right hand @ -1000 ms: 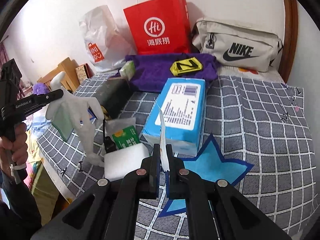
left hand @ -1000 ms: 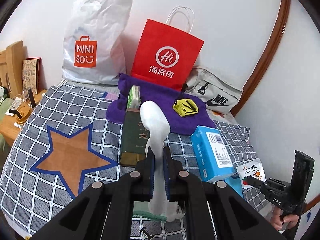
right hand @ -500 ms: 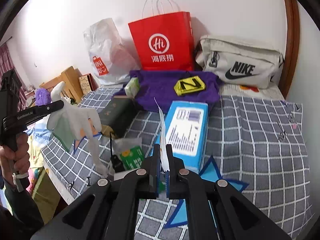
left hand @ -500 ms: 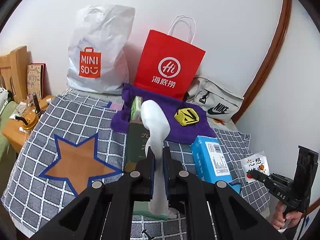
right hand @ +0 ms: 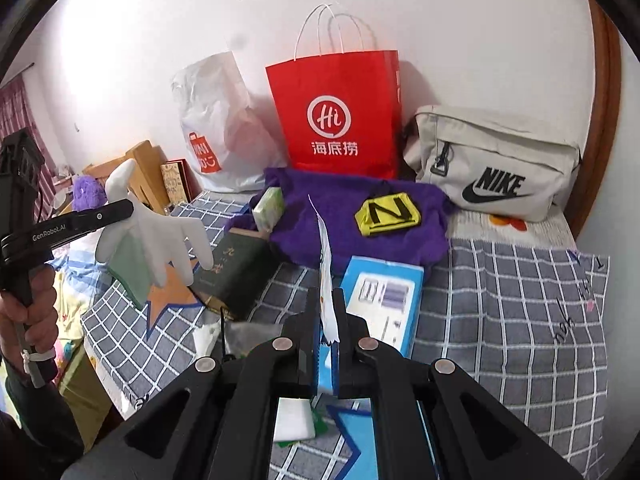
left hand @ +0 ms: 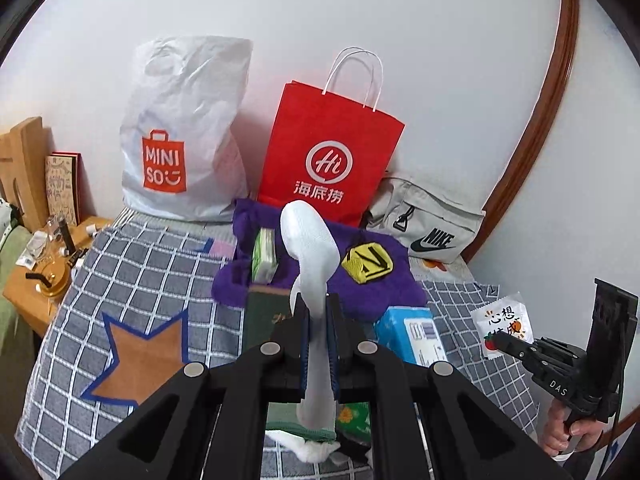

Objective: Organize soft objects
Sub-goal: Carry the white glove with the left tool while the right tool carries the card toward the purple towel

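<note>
Left wrist view: the left gripper (left hand: 318, 332) is clamped on a white glove (left hand: 310, 248), whose fingertip rises above the jaws while its green cuff hangs below. The glove is held clear of the checked blanket (left hand: 132, 280), probably so that it can be carried without dragging over the dark green box (left hand: 264, 320) and blue tissue pack (left hand: 412, 334) beneath. Far right, a small white packet (left hand: 505, 330) is seen pinched by the right gripper (left hand: 500, 345), also lifted off the bed.

Right wrist view: the right gripper (right hand: 328, 320) is closed on that thin packet (right hand: 326, 264), gripped by its lower edge so that it stands upright. At left, the glove (right hand: 160, 232) dangles from the left gripper (right hand: 124, 210), fingers spread. A red paper bag (right hand: 340, 116) and white plastic bag (right hand: 216, 128) are propped against the wall, mouths upward, behind a purple towel (right hand: 344, 216); either is judged a likely destination.
</note>
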`<state>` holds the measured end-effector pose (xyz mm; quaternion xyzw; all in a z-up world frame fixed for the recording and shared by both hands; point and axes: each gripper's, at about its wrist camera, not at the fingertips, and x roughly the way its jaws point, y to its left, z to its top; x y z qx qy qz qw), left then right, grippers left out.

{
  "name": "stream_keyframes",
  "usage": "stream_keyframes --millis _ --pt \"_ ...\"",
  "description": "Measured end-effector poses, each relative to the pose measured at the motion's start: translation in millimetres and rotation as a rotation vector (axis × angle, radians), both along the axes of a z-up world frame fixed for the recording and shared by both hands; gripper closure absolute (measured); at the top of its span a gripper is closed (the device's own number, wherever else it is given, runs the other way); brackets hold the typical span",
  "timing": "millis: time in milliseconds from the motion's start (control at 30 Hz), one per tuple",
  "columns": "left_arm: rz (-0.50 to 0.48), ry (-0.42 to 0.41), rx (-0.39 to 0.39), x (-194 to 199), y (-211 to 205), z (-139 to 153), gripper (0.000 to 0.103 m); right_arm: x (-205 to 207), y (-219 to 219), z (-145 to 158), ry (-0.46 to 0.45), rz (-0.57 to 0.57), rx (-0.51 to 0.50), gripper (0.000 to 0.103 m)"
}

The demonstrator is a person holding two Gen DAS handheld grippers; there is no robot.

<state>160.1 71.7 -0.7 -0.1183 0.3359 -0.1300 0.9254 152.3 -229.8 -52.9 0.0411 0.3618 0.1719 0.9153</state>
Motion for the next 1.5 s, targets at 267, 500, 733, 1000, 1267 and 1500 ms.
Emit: stream_keyframes --millis 267,500,733,1000,1267,1500 --pt "0.015 0.017 0.04 32.4 -7.7 2.5 0.095 32.6 -3.9 7.1 0.006 -0.004 0.003 0.099" --pt "0.016 0.04 0.04 58.2 -7.1 -3.7 0.095 65.3 -9.5 5.4 0.019 -0.019 0.01 0.099" --pt "0.004 0.048 0.058 89.9 -15.0 -8.8 0.095 95.1 -9.2 -3.6 0.036 -0.012 0.012 0.099" --pt "-0.006 0.074 0.065 132.5 -27.9 -20.7 0.095 140.2 -8.8 -14.9 0.055 -0.01 0.016 0.099" --pt "-0.037 0.084 0.061 172.0 -42.7 -27.3 0.095 187.3 -0.6 -23.8 0.073 0.006 -0.017 0.099" --pt "-0.062 0.107 0.062 204.0 -59.3 -42.7 0.095 212.4 -0.5 -57.6 0.148 0.026 0.015 0.099"
